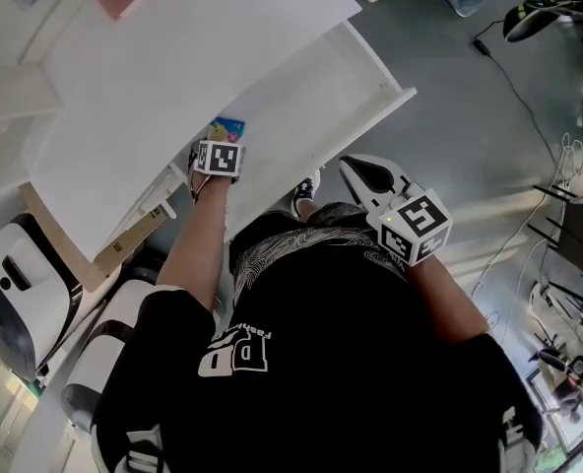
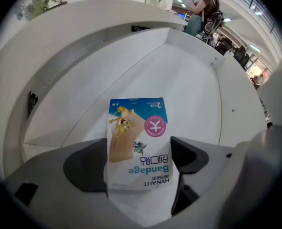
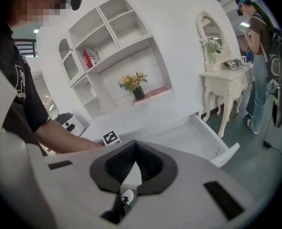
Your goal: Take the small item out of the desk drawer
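Grey left tongs (image 2: 140, 160) point straight down into the open white drawer (image 2: 193, 85), jaws spread wide. Between them a blue-and-white bandage packet (image 2: 138, 128) lies flat on the drawer floor, its side edges just beside the dark pads and not squeezed. The right tongs (image 3: 134, 151) are held close to the person's body, outside the drawer, jaws closed tip to tip with nothing between them. Beyond the drawer lies the white tabletop (image 1: 173, 57). Behind it, yellow flowers (image 3: 133, 82) stand in a dark pot in a shelf niche.
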